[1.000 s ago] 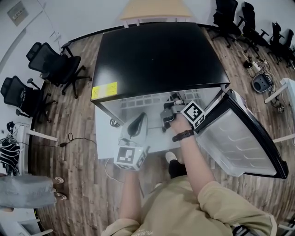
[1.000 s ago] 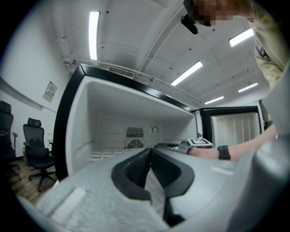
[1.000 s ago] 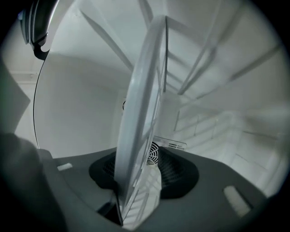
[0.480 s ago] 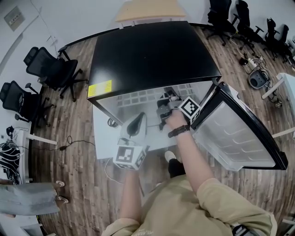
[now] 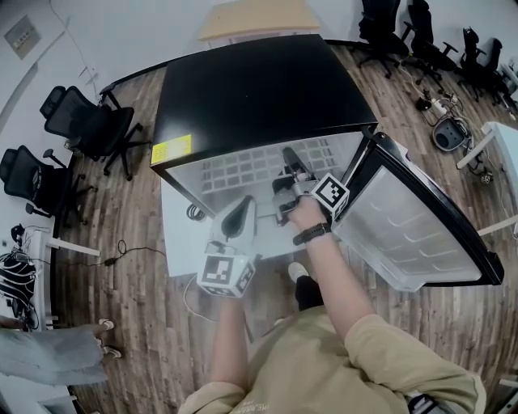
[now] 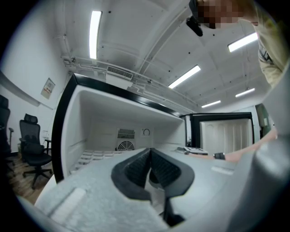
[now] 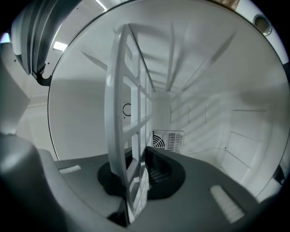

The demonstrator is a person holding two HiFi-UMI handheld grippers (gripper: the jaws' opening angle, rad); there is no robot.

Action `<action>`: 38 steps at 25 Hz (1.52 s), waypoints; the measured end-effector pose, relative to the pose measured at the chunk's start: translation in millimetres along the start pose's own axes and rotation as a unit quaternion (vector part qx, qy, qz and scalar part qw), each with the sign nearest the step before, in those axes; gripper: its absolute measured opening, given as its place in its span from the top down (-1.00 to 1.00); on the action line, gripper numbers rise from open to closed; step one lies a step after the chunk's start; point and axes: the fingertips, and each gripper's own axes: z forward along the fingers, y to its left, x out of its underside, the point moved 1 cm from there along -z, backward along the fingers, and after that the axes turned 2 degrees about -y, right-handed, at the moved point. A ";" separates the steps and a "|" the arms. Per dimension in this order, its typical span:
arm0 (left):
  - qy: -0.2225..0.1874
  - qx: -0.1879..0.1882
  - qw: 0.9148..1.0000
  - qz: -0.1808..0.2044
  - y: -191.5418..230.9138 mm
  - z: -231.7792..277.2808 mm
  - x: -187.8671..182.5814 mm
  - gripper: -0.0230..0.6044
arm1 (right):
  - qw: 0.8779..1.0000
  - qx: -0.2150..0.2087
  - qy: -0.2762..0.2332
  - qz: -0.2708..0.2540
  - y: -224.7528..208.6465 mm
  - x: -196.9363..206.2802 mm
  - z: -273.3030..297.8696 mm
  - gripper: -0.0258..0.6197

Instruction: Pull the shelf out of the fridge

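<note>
Two grippers are at work, and their jaws read differently. The right gripper [image 7: 136,174] has its dark pads clamped on the front edge of the white grid shelf [image 7: 122,113], which runs edge-on between them and reaches away into the cabinet. The left gripper [image 6: 149,157] has its ribbed jaws pressed together with nothing between them; it hangs just outside the fridge opening, pointing inward, beside the person's right forearm. In the head view the right hand [image 5: 303,212], with a dark band [image 5: 312,234] on its wrist, holds its gripper inside the open front of the fridge [image 5: 259,89], where the shelf shows as a pale lattice lying flat within the white compartment, its front edge near the opening. A round fan grille [image 7: 165,139] sits low on the back wall of the compartment. The fridge has a black top with a yellow label [image 5: 171,149] at its front left corner, and its door [image 5: 413,234] stands swung open to the right, moulded inner racks facing up. Around it lie a wooden floor [image 5: 121,267], black office chairs [image 5: 89,121] at left and at the far right, and a pale table [image 5: 255,18] behind.
</note>
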 end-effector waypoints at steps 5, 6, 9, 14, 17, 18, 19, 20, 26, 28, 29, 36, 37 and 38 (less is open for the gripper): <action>-0.007 0.006 1.000 0.001 -9.3 -8.7 -6.3 0.93 | 1.000 0.001 -0.003 0.001 2.1 2.7 -18.2 0.84; -0.008 0.007 1.000 0.001 -11.3 -12.3 -6.0 0.93 | 1.000 0.000 -0.003 0.000 3.0 4.1 -23.3 0.84; -0.011 0.009 1.000 -0.002 -15.2 -19.7 -7.7 0.93 | 1.000 -0.007 -0.001 0.000 8.7 9.0 -35.7 0.84; -0.015 0.016 1.000 -0.005 -23.0 -28.7 -13.3 0.93 | 1.000 -0.008 -0.002 -0.001 14.5 13.6 -55.7 0.84; -0.020 0.020 1.000 -0.006 -27.7 -36.8 -16.3 0.93 | 1.000 0.000 -0.006 -0.003 16.6 16.9 -67.2 0.85; -0.021 0.021 1.000 -0.007 -29.2 -39.4 -17.3 0.93 | 1.000 0.002 -0.006 -0.001 17.5 18.5 -71.0 0.85; -0.022 0.023 0.999 -0.008 -31.0 -42.1 -18.0 0.93 | 1.000 0.004 -0.006 0.000 18.3 20.0 -75.2 0.85; -0.023 0.024 0.999 -0.008 -32.9 -44.7 -18.7 0.93 | 1.000 0.005 -0.005 -0.001 19.0 21.2 -79.8 0.85; -0.030 0.031 0.999 -0.012 -42.4 -59.6 -24.0 0.93 | 1.000 0.000 -0.007 -0.012 25.7 28.1 -105.7 0.85; -0.030 0.034 0.999 -0.011 -44.6 -62.1 -27.5 0.93 | 1.000 0.001 -0.008 -0.012 28.3 29.6 -113.2 0.85; -0.030 0.035 0.999 -0.010 -44.9 -62.6 -30.0 0.93 | 1.000 0.002 -0.007 -0.013 29.9 29.9 -116.2 0.85; -0.039 0.033 0.999 -0.013 -46.6 -78.2 -32.1 0.93 | 0.999 -0.002 -0.004 -0.042 40.1 40.4 -154.6 0.85; -0.040 0.032 0.999 -0.015 -47.8 -79.7 -32.1 0.93 | 0.997 0.008 0.006 -0.072 43.5 43.7 -161.2 0.85; -0.042 0.033 0.998 -0.016 -49.2 -80.3 -32.4 0.93 | 0.994 0.019 0.019 -0.111 47.7 46.8 -167.4 0.84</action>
